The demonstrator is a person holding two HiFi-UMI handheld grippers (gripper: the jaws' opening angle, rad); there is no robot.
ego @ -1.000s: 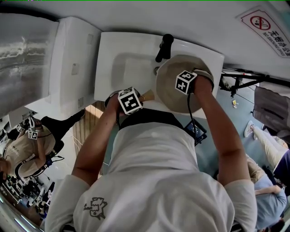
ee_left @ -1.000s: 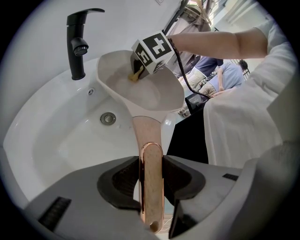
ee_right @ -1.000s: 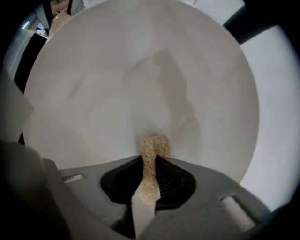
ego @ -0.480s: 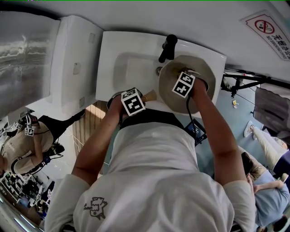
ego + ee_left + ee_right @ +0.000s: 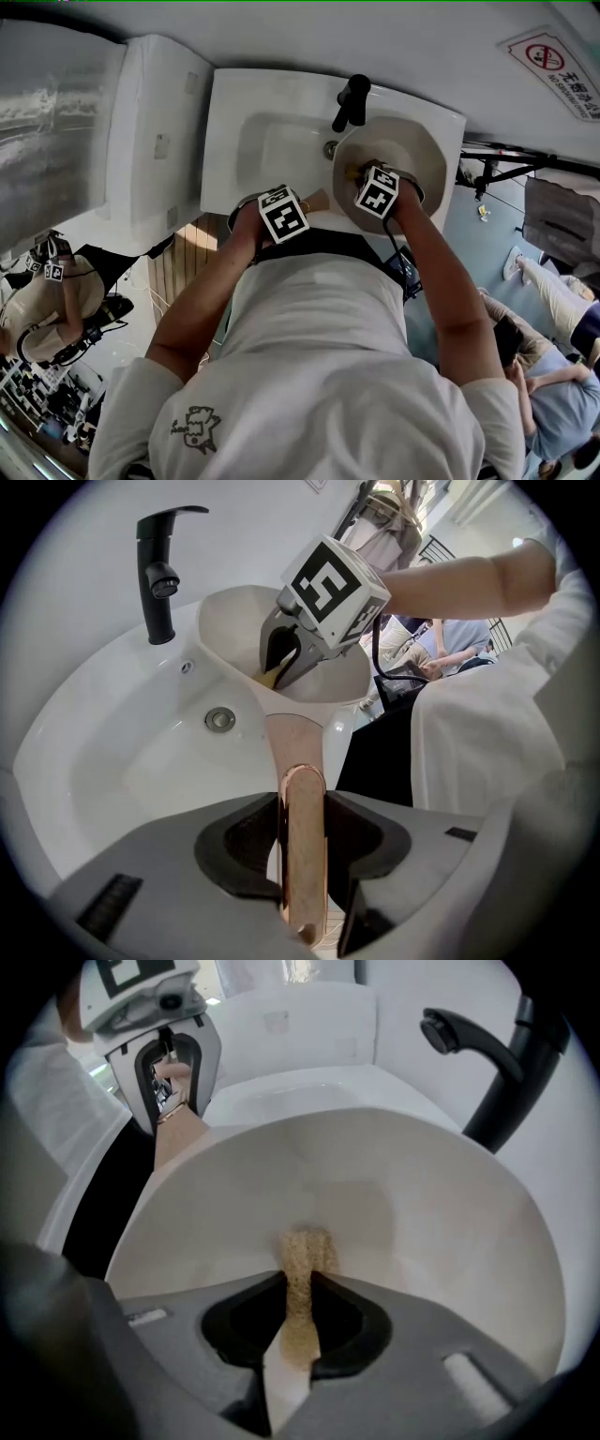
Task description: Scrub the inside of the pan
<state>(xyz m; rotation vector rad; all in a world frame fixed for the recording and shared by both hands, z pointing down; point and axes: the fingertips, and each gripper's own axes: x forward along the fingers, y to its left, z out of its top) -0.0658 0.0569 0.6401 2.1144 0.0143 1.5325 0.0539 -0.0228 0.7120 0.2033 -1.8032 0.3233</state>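
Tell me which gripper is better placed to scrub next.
Right. The right gripper holds the sponge inside the pan; the left gripper is clamped on the handle, steadying it.

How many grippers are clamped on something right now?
2. The left gripper is clamped on the pan handle at the sink front; the right gripper pinches a tan scrub pad inside the pan. Neither is hidden.

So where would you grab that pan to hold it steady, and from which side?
By its long straight handle, coming from the free end, which points toward the person at the near edge of the sink. The handle is narrow enough to clamp; the rest of the pan is wide and round. The left claw is shut on it just so.
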